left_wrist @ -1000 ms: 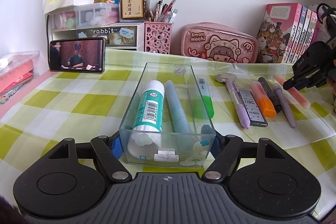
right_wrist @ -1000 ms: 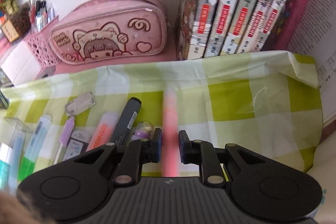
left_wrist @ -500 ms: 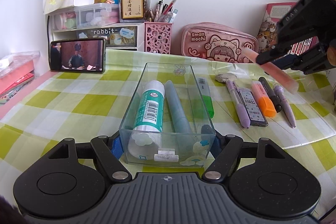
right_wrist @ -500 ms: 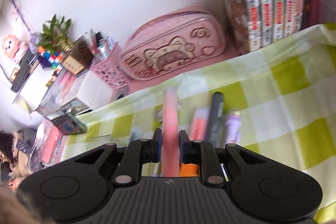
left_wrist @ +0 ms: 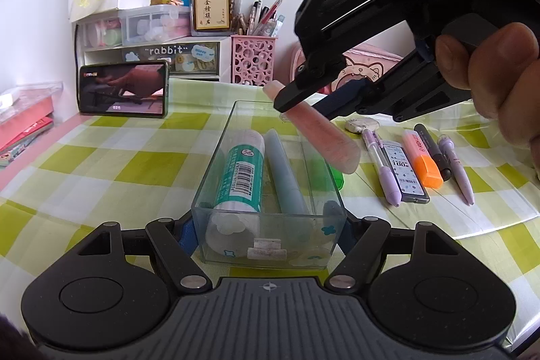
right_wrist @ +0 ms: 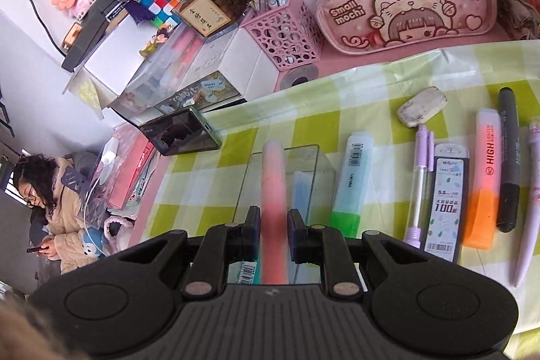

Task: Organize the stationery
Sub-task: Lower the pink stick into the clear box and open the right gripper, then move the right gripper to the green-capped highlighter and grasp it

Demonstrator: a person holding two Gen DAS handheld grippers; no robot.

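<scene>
Pink pen (left_wrist: 312, 125) is up in the air, tilted over the far right side of the clear box (left_wrist: 270, 191), pinched mid-barrel by my right tongs (right_wrist: 273, 233). Left tongs (left_wrist: 269, 235) are spread wide, one finger on each side of the box's near end on the counter (left_wrist: 101, 164), looks like bracing it. Glue stick (left_wrist: 241, 176) and a blue pen (left_wrist: 287, 177) already lie inside. I reckon next is level it, lower, let go. Readable: "HIGH LIGHTER" on the orange highlighter (right_wrist: 484, 181), "0.5" and "100" on the lead case (right_wrist: 445, 201), "Small mochi" on the pencil pouch (right_wrist: 408, 2).
</scene>
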